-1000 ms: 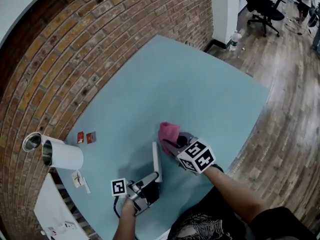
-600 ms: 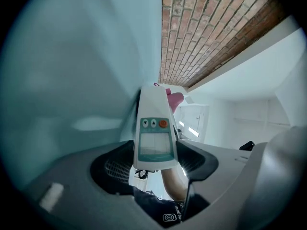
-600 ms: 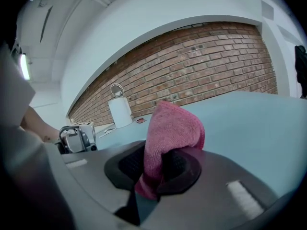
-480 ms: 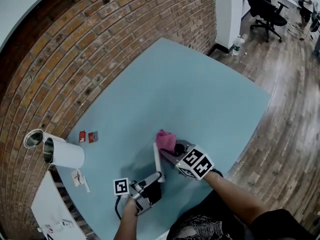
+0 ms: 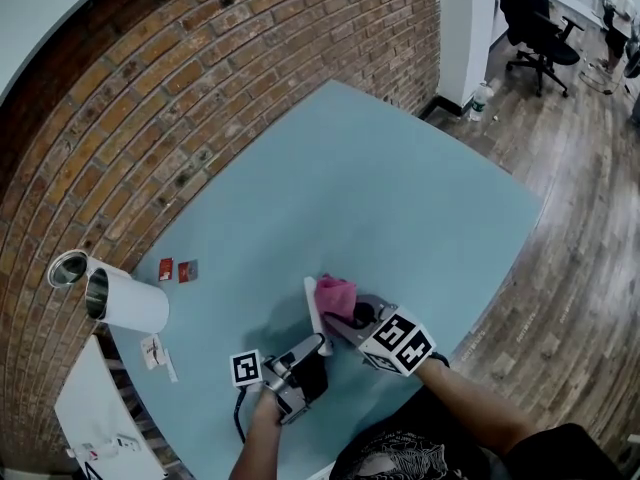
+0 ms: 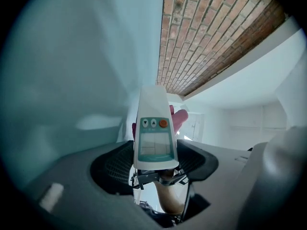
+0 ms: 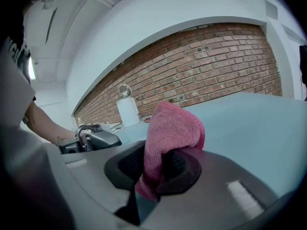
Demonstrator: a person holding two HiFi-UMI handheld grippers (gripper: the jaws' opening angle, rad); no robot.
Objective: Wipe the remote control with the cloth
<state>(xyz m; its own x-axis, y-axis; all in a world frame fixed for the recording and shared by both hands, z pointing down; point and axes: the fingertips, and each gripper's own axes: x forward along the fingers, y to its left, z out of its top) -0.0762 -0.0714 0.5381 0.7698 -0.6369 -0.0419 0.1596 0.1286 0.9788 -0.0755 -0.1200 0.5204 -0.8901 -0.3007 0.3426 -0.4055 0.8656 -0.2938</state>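
A white remote control (image 5: 313, 318) with a small screen and an orange button (image 6: 153, 128) stands tilted above the light-blue table (image 5: 400, 188). My left gripper (image 5: 312, 349) is shut on its lower end (image 6: 154, 163). A pink cloth (image 5: 337, 296) is bunched between the jaws of my right gripper (image 5: 352, 316), which is shut on it (image 7: 160, 169). The cloth (image 7: 173, 128) rests against the remote's upper part from the right. In the left gripper view a bit of the cloth (image 6: 179, 119) peeks out behind the remote.
A white cylinder (image 5: 128, 309) with a metal cup (image 5: 67, 268) lies at the table's left edge, near two small red packets (image 5: 176, 270). A brick wall (image 5: 200, 78) borders the far side. An office chair (image 5: 538, 13) and a bottle (image 5: 477, 99) stand on the wooden floor.
My right gripper has carried the pink cloth in against the remote and down along its upper part. The left gripper has kept the remote almost still.
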